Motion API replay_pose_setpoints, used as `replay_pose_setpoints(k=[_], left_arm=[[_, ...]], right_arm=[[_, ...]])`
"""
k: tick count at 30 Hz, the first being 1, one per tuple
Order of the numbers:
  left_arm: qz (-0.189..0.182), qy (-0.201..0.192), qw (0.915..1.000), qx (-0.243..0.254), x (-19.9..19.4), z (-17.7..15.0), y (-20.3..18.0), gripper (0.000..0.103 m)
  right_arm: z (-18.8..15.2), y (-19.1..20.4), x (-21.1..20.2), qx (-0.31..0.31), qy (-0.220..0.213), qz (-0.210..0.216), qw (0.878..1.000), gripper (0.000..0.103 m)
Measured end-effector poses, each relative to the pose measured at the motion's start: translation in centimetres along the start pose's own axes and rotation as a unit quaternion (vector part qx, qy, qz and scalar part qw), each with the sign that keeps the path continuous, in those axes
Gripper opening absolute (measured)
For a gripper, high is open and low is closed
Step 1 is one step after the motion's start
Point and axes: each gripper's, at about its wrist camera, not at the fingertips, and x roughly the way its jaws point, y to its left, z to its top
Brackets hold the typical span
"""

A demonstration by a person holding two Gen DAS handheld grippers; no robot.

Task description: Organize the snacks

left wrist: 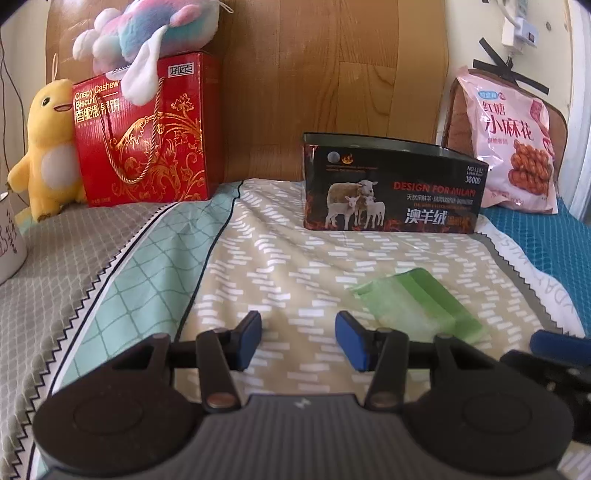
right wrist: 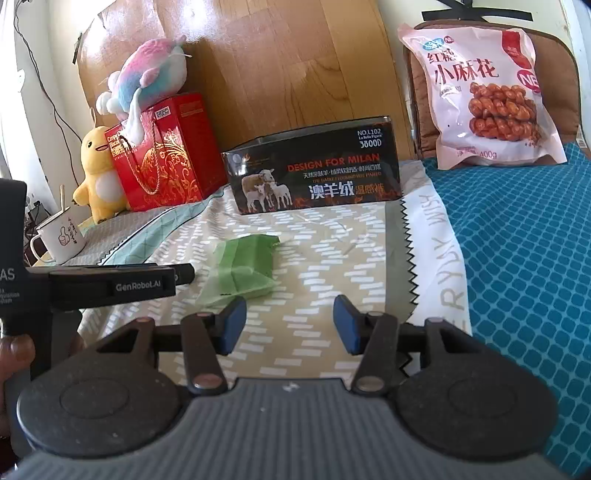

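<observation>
Both sets of fingers apart, nothing between: left gripper [left wrist: 298,340], right gripper [right wrist: 289,323]. Green packet [right wrist: 243,269] flat on bed just past them, short of black box [right wrist: 314,173]. Looks light, soft, crinkly, probably slippery film; I'd pinch thick folded edge. Pink bag [right wrist: 491,92] beyond box, right: puffy, brittle contents, grab top seam.

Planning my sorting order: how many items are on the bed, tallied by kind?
Snack packs: 2, green packet, pink twist bag
Boxes: 2, red biscuit box, black box
Plush toys: 2, yellow, pastel
Mugs: 1
Total: 7
</observation>
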Motion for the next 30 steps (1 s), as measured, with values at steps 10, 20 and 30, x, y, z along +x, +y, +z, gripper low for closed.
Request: replay_pose_setpoints(k=[10, 20, 30], left_arm=[[-0.004, 0.002, 0.9997, 0.024, -0.2, 0.1, -1.0, 0.097], [-0.041, 0.021, 0.9977, 0.050, 0.0, -0.6, -1.6, 0.103], [-0.039, 0.022, 0.9977, 0.051, -0.1, -0.6, -1.6, 0.103]], right_arm=[[0.1, 0.1, 0.2, -0.004, 0.000, -0.003, 1.000, 0.056], [0.1, 0.2, 0.4, -0.009, 0.001, -0.005, 1.000, 0.058], [0.1, 0.2, 0.4, -0.011, 0.002, -0.003, 1.000, 0.061]])
